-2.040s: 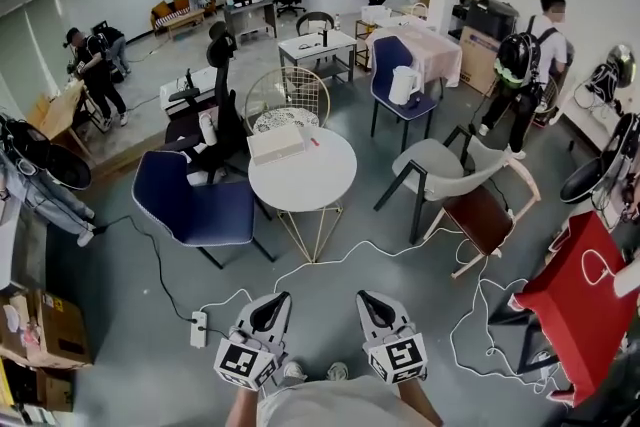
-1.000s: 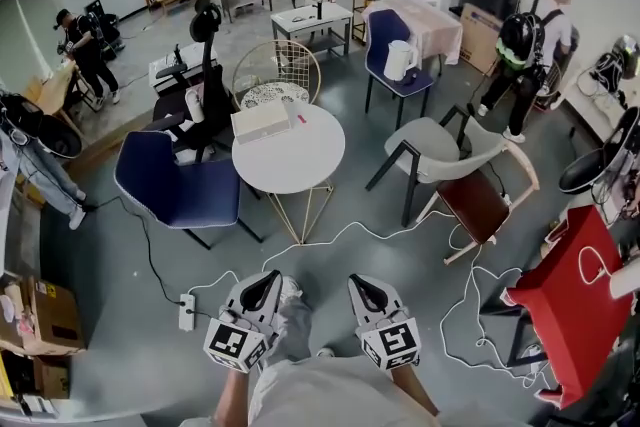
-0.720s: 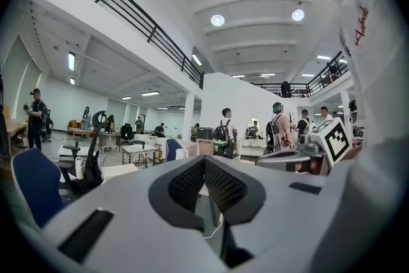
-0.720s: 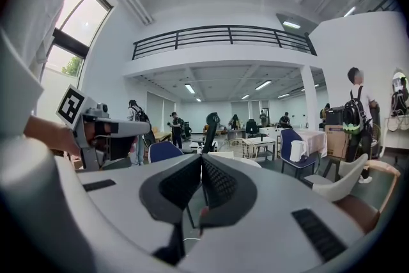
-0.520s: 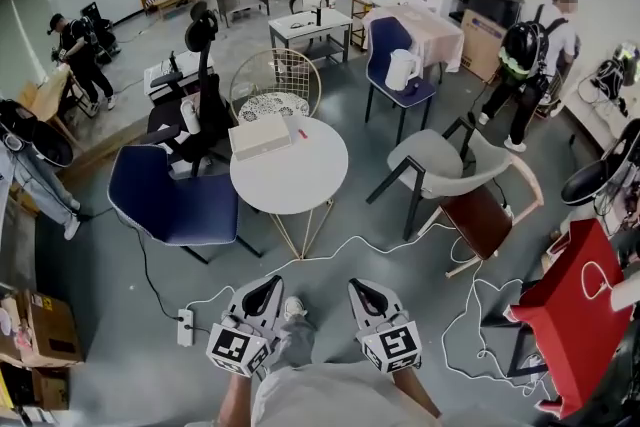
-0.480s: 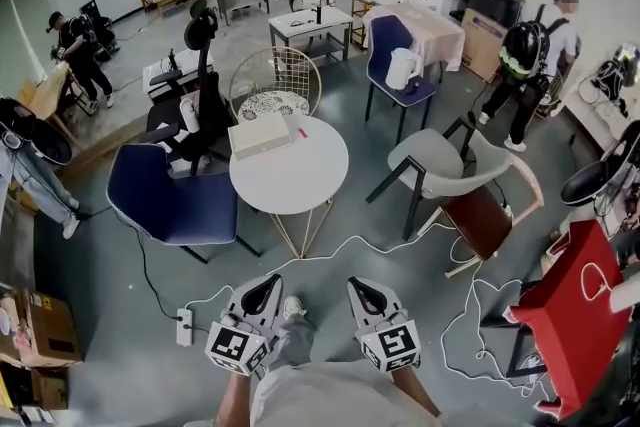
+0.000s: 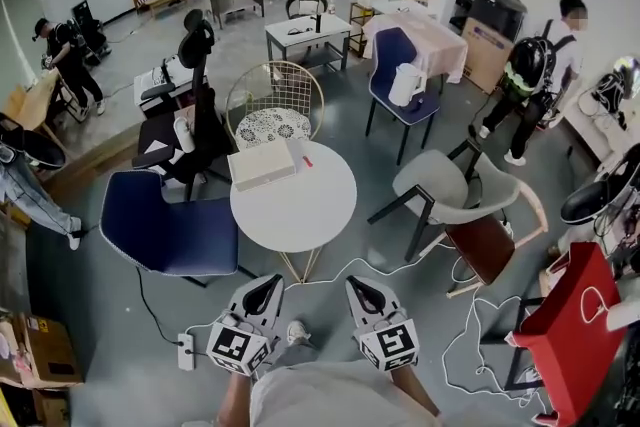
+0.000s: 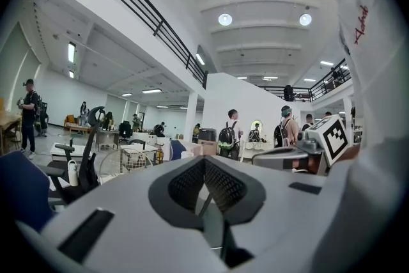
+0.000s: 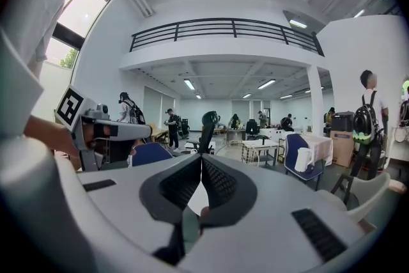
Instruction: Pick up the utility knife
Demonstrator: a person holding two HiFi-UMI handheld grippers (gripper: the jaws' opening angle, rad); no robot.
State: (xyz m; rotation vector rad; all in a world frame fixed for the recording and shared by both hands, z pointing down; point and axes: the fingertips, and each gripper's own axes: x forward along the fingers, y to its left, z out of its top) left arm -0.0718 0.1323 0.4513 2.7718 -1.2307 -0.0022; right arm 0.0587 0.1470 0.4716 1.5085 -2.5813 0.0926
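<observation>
The round white bench (image 7: 300,210) carried a flat pale box (image 7: 262,165) at its far left edge, with a small red object (image 7: 307,160) just beside it.

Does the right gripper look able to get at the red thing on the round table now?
Probably not yet: the right gripper, shut, hangs short of the table, and the red thing lies toward its far side.

Small red object (image 7: 307,160) on the round white desk (image 7: 300,210), just beside the flat beige box (image 7: 263,164): too small to identify. Red fabric bag (image 7: 572,315): cut off by the right edge. Brown cardboard box (image 7: 40,350): cut off at left. Holder's forearms (image 7: 236,405): cut off by the bottom edge.
</observation>
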